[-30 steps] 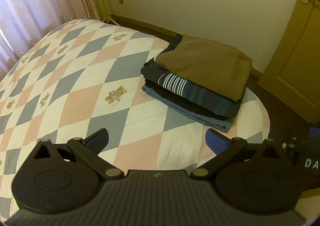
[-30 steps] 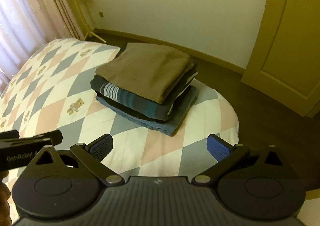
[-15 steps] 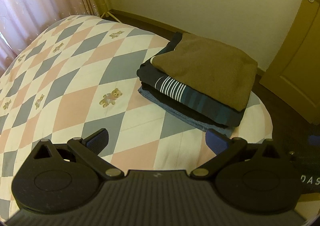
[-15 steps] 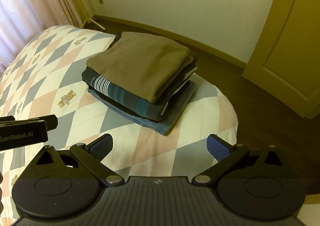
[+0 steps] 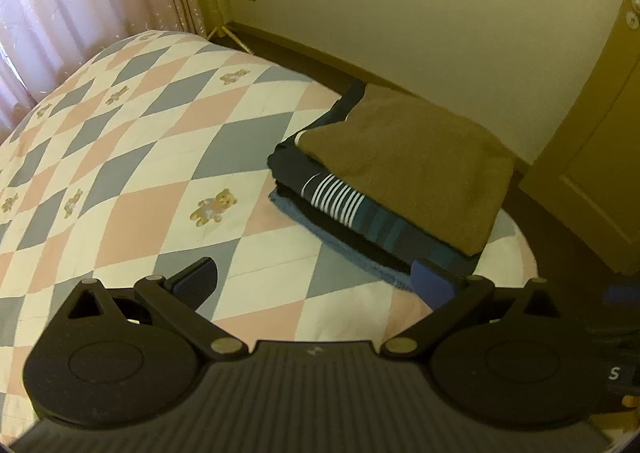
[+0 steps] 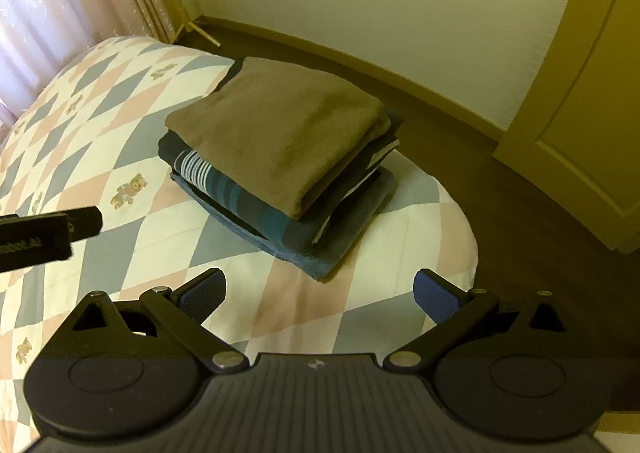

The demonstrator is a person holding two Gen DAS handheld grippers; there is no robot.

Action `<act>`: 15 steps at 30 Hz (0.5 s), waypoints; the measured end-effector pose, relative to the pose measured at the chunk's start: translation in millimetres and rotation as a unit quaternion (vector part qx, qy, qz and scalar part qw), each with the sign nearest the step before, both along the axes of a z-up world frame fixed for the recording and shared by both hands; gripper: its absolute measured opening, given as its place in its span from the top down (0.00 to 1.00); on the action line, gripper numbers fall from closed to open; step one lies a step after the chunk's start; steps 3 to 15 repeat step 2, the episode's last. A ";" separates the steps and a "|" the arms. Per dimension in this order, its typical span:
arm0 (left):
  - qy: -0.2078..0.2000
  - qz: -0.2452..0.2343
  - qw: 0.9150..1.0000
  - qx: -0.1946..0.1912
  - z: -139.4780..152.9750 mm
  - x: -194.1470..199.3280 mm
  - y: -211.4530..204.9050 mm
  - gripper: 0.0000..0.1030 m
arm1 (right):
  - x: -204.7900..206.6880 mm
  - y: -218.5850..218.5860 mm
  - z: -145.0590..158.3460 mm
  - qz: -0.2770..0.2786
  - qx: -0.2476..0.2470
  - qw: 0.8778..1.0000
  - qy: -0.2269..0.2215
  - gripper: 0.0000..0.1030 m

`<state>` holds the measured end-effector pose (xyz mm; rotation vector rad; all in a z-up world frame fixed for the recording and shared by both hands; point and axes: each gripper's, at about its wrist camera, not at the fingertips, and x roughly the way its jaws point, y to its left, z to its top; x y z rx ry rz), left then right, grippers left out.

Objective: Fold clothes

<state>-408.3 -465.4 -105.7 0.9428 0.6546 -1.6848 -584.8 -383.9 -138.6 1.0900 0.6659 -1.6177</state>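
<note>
Folded clothes stack (image 6: 280, 157) sits near bed (image 5: 132, 157) corner; lower layers mostly hidden under brown top piece. Left claw (image 5: 314, 285) and right claw (image 6: 320, 293) both spread wide, empty, above bare quilt.

The left gripper (image 5: 314, 285) has its two fingers spread wide, with nothing between them. Its blue-padded fingers (image 5: 198, 279) angle outward from the black linkage arms, and the black body fills the lower part of the left wrist view. The right gripper (image 6: 318, 291) is in the same pose: fingers (image 6: 434, 295) splayed far apart and gripping nothing, pads facing inward. Both grippers hang in the air, pointing forward and slightly down. In the right wrist view, part of the left gripper's black body shows at the left edge, level with and beside the right one
</note>
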 end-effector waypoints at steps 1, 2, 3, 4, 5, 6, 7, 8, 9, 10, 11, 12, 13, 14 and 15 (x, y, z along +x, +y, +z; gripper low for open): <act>0.003 -0.001 1.000 0.001 0.4 -0.9 0.3 0.01 | -2.2 -0.4 -0.9 0.001 0.001 1.000 0.002 0.00; 0.004 -0.001 1.000 0.003 0.9 -1.8 0.7 0.01 | -4.4 -0.6 -1.4 0.002 0.001 1.000 0.004 0.00; 0.004 -0.001 1.000 0.003 0.9 -1.8 0.7 0.01 | -4.4 -0.6 -1.4 0.002 0.001 1.000 0.004 0.00; 0.004 -0.001 1.000 0.003 0.9 -1.8 0.7 0.01 | -4.4 -0.6 -1.4 0.002 0.001 1.000 0.004 0.00; 0.004 -0.001 1.000 0.003 0.9 -1.8 0.7 0.01 | -4.4 -0.6 -1.4 0.002 0.001 1.000 0.004 0.00; 0.004 -0.001 1.000 0.003 0.9 -1.8 0.7 0.01 | -4.4 -0.6 -1.4 0.002 0.001 1.000 0.004 0.00; 0.004 -0.001 1.000 0.003 0.9 -1.8 0.7 0.01 | -4.4 -0.6 -1.4 0.002 0.001 1.000 0.004 0.00; 0.004 -0.001 1.000 0.003 0.9 -1.8 0.7 0.01 | -4.4 -0.6 -1.4 0.002 0.001 1.000 0.004 0.00; 0.004 -0.001 1.000 0.003 0.9 -1.8 0.7 0.01 | -4.4 -0.6 -1.4 0.002 0.001 1.000 0.004 0.00; 0.004 -0.001 1.000 0.003 0.9 -1.8 0.7 0.01 | -4.4 -0.6 -1.4 0.002 0.001 1.000 0.004 0.00; 0.004 -0.001 1.000 0.003 0.9 -1.8 0.7 0.01 | -4.4 -0.6 -1.4 0.002 0.001 1.000 0.004 0.00; 0.004 -0.001 1.000 0.003 0.9 -1.8 0.7 0.01 | -4.4 -0.6 -1.4 0.002 0.001 1.000 0.004 0.00; 0.004 -0.001 1.000 0.003 0.9 -1.8 0.7 0.01 | -4.4 -0.6 -1.4 0.002 0.001 1.000 0.004 0.00; 0.004 -0.001 1.000 0.003 0.9 -1.8 0.7 0.01 | -4.4 -0.6 -1.4 0.002 0.001 1.000 0.004 0.00; 0.004 -0.001 1.000 0.003 0.9 -1.8 0.7 0.01 | -4.4 -0.6 -1.4 0.002 0.001 1.000 0.004 0.00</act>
